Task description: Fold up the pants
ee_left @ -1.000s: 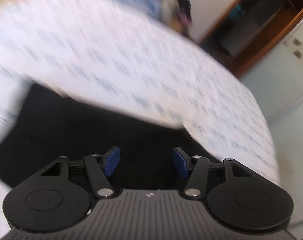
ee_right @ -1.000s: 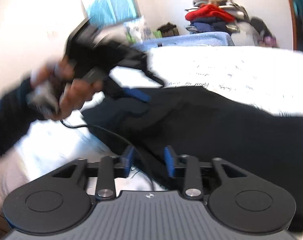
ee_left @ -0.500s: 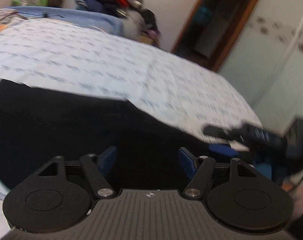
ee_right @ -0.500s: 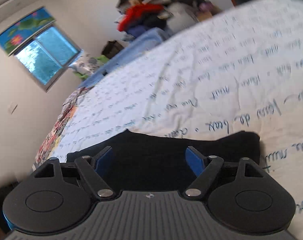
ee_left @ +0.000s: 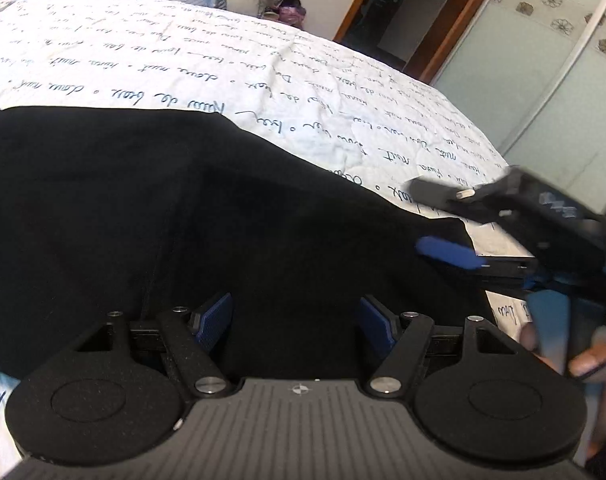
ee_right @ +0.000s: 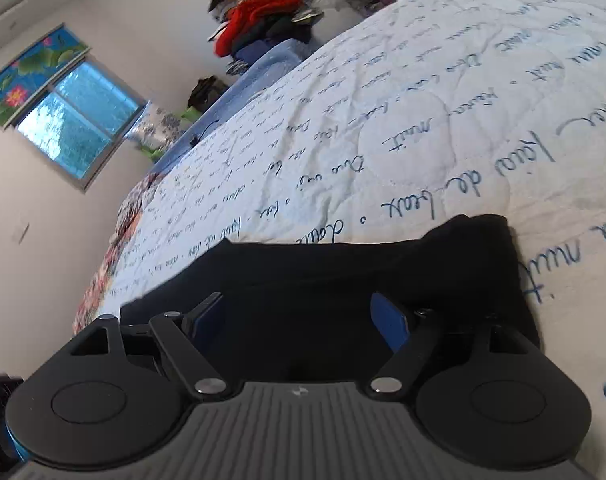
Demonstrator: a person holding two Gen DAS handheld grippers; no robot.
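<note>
Black pants [ee_left: 183, 208] spread flat on the bedspread [ee_left: 223, 64], the white one with blue handwriting all over it. Taking the pants as the landmark from here on.

Left gripper [ee_left: 297, 320] hovering right over the pants, tipped down at the cloth, jaws opening, nothing pinched between the blue pads [ee_left: 213, 318]. Only dark fabric showing through the gap. Not grasping anything as far as can be told.

Right gripper [ee_right: 299, 320] parked wide over the end of the pants, where the fabric stops at a squared-off edge with bedspread just past it. Released too, no cloth caught between the jaws. From the left view, sitting off to the right over that same end, one blue finger just above the fabric.

Long axis of the pants running side to side across the left view, so both grippers lined up along one near edge. Right one clearly nearer the end, left one nearer the middle. Guessing the next fold means grabbing that near edge at both spots. Can't tell waistband from cuffs, too dark.

Pile of clothes [ee_right: 271, 20] way beyond the pants, by the wall.
</note>
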